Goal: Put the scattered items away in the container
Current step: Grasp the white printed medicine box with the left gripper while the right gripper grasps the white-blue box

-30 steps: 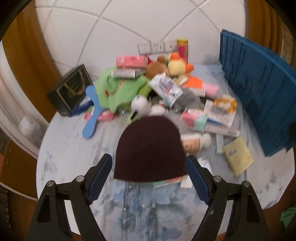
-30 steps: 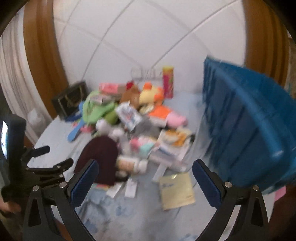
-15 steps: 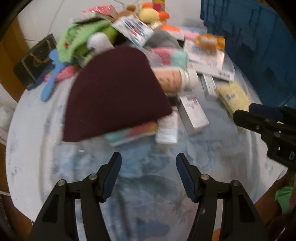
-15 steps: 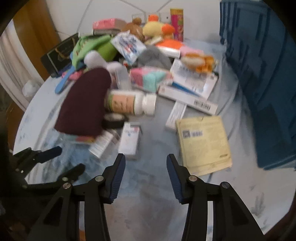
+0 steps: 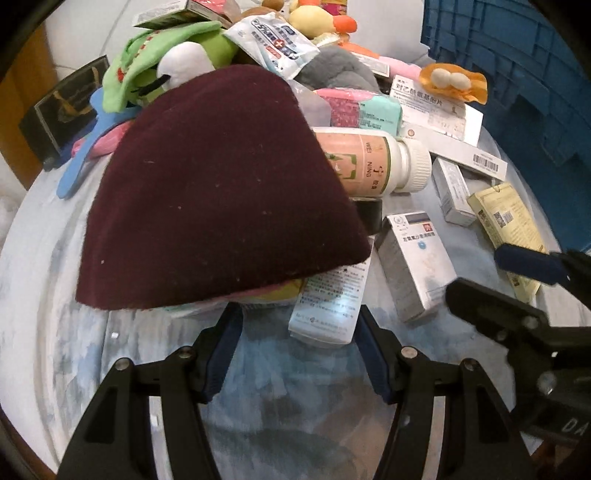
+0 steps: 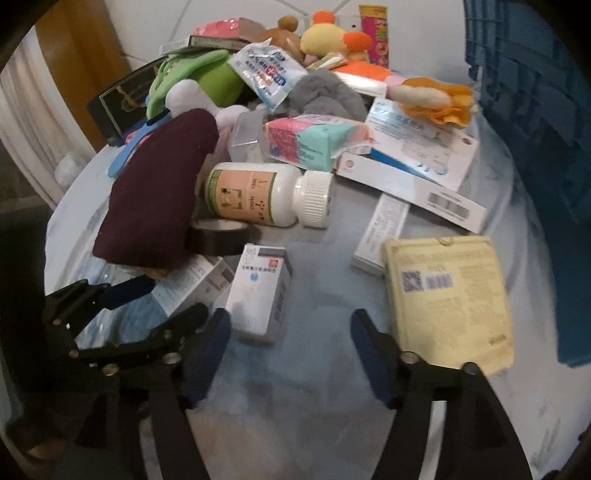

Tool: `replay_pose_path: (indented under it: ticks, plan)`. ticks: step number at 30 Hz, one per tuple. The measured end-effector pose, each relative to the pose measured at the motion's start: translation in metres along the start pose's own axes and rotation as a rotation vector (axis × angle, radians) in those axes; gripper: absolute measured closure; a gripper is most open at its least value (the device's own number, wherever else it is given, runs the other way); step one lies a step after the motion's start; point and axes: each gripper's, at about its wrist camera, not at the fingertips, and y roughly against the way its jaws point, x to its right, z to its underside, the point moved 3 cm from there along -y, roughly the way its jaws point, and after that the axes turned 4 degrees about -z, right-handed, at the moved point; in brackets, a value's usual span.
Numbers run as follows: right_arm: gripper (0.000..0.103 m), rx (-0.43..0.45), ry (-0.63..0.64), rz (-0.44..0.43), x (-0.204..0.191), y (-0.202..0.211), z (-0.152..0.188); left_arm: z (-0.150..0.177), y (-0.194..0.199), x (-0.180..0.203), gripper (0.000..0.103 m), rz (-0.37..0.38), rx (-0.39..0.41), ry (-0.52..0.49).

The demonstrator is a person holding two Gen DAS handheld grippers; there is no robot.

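White tiled wall (image 6: 236, 11) ahead of me; wood panel (image 6: 79, 55) and pale curtain (image 6: 26, 122) left; round table (image 6: 321, 369), blue-patterned cloth.

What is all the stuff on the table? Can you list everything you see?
hat: one, dark red, front left of the pile
pill bottle: one, white with a pink label, lying on its side beside the hat
tape roll: one, black, in front of the bottle
medicine boxes: several, white and grey, scattered in front
flat packet: one, pale yellow, front right
tissue pack: one, pink and teal, behind the bottle
plush toys: several, green, yellow, brown, at the back
mask pouch: one, white and blue, on top of the pile
crate: one, blue, far right
tablecloth: one, pale blue, under everything
left gripper: one, black with blue fingers, open, around a box end
right gripper: one, black with blue fingers, jaws opening, nothing held
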Motion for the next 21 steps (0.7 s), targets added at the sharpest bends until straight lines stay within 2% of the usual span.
replay_pose_path:
  ticks: [4,6,7,8,9,16,19,21]
  plan:
    - [0.031,-0.017,-0.001,-0.045,-0.005,-0.018,-0.006,-0.003,-0.002,-0.002,0.042,0.009,0.019,-0.018]
    - [0.037,-0.037,-0.005,-0.023,-0.002,-0.026,-0.008,-0.005,-0.003,-0.002,0.045,0.017,0.023,-0.030]
    - [0.059,-0.051,-0.007,-0.008,0.000,-0.029,-0.009,-0.005,-0.003,-0.002,0.053,0.035,0.025,-0.036]
    - [0.069,-0.056,-0.008,0.007,0.004,-0.029,-0.008,-0.006,-0.003,-0.001,0.066,0.061,0.019,-0.037]
    - [0.069,-0.060,-0.009,0.022,0.007,-0.029,-0.007,-0.007,-0.003,0.001,0.068,0.077,0.012,-0.036]
    - [0.069,-0.070,-0.033,0.034,0.031,-0.019,-0.001,-0.017,-0.008,0.009,0.067,0.058,0.011,-0.036]
    - [0.065,-0.048,-0.033,0.032,0.031,-0.019,0.000,-0.018,-0.008,0.012,0.068,0.053,0.024,-0.042]
    - [0.069,-0.044,-0.025,0.048,0.029,-0.018,0.001,-0.016,-0.007,0.012,0.069,0.051,0.032,-0.045]
